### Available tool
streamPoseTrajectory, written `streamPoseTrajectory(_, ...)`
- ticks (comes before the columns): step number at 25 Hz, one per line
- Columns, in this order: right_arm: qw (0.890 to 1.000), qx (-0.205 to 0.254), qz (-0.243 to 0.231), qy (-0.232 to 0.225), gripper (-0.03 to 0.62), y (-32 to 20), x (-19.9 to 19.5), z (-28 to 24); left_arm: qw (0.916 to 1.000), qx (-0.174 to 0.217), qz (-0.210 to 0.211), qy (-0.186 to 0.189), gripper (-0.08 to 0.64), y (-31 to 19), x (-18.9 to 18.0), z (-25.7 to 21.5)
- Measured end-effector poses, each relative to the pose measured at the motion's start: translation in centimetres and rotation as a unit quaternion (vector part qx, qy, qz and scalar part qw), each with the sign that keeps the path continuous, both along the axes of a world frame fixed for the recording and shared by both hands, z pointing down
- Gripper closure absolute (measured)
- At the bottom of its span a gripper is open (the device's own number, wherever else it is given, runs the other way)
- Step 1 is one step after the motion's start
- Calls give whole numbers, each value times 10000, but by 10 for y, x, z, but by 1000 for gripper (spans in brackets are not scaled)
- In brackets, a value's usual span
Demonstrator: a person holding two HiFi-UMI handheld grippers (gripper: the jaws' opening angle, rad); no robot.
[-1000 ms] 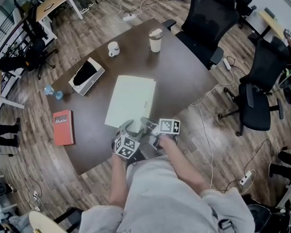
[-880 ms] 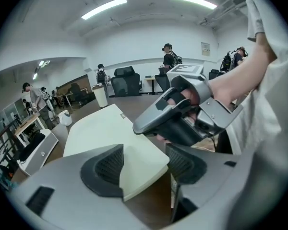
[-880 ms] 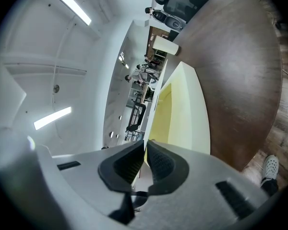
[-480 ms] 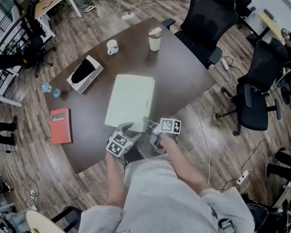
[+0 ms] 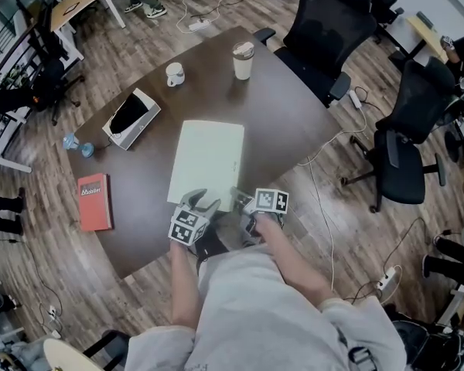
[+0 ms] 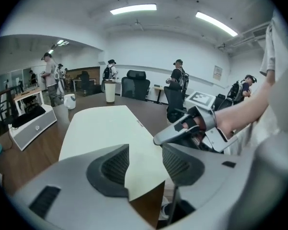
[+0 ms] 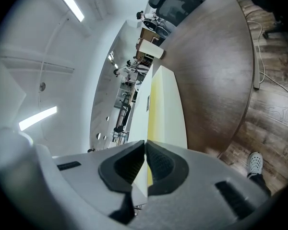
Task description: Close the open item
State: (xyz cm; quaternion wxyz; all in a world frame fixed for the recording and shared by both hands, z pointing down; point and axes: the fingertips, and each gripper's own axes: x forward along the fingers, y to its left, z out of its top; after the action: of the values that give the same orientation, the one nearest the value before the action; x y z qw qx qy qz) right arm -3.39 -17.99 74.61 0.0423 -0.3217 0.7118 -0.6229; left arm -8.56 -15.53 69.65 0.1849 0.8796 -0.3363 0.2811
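Note:
A large pale folder lies flat on the brown table, its near edge by the table's front. In the right gripper view its white cover stands a little apart from the yellow inside. My right gripper is shut on the cover's thin near edge. My left gripper is at the folder's near left corner. Its jaws have just been closing but are still open; the folder's corner shows between them, untouched by the pads. The right gripper's tip shows just beyond.
On the table are a white mug, a paper cup and an open white box. A red book lies at the left edge. Black office chairs stand to the right. People stand far off.
The left gripper has shifted a little left and rolled, so its fingers now show over the folder's near left corner. The right gripper has stayed at the near edge.

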Motion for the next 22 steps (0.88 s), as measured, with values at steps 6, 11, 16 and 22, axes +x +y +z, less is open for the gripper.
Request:
streamPoseTrajectory(6, 9997, -76, 78, 232, 578, 1, 7, 9, 9992, -24, -392, 113, 357, -28, -3, -1)
streamPoseTrajectory(11, 9988, -119, 46, 463, 577, 3, 13, 15, 9980, -196, -583, 151, 364, -44, 1, 10)
streamPoseTrajectory(16, 9978, -109, -29, 652, 575, 0, 16, 18, 9956, -601, -708, 97, 374, -59, 6, 33)
streamPoseTrajectory(22, 9944, -75, -272, 1021, 574, 2, 19, 20, 9953, -723, -584, -259, 408, -62, 6, 45)
